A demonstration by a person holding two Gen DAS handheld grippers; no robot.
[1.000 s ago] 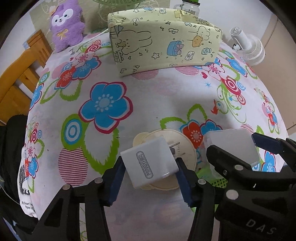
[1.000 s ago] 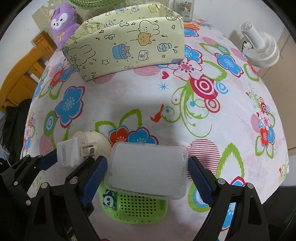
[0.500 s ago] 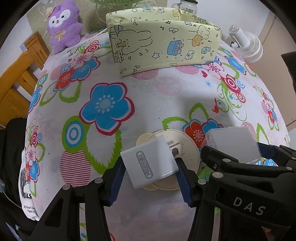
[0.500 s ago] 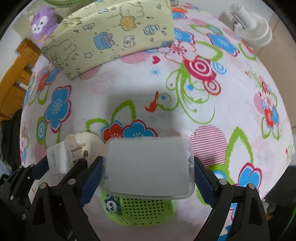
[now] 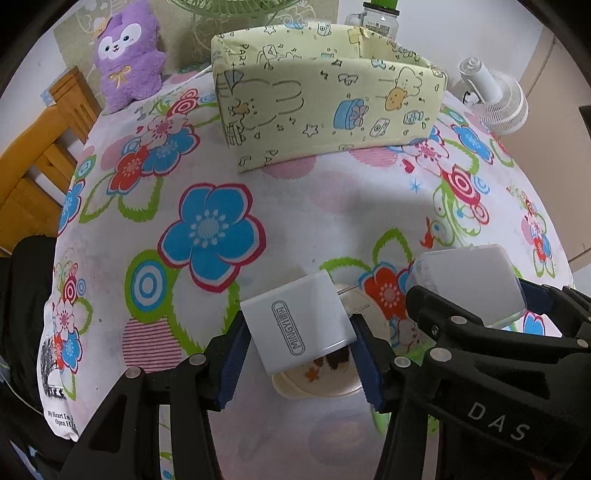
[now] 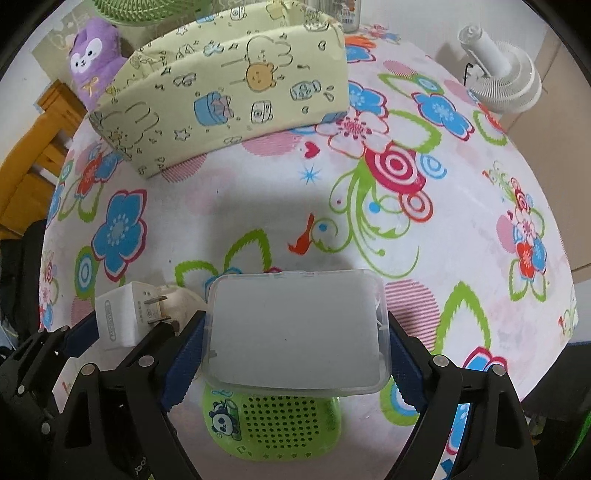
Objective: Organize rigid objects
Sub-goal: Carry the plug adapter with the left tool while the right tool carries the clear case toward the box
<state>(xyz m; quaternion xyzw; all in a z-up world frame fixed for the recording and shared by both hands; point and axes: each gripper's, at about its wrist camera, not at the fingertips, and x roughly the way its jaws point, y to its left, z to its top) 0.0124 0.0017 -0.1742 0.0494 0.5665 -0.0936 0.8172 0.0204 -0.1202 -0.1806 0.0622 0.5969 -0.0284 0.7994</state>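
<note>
Charger (image 5: 301, 325): white, pinched between the left fingers (image 5: 236, 363), now higher above the cream disc (image 5: 317, 380).
Clear box (image 6: 295, 332): between the right fingers (image 6: 184, 363), which are easing closed, raised over the green perforated case (image 6: 273, 424).
Fabric bin (image 5: 325, 96): on the table (image 5: 332, 206), now nearer.

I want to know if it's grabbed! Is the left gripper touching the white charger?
Touching. The left wrist view shows the left gripper's blue pads pressed against both sides of the white charger.

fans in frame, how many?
2. A green fan stands behind the yellow fabric bin, mostly cropped by the frame's top edge. A white fan sits right of the bin. Others may be hidden.
</note>
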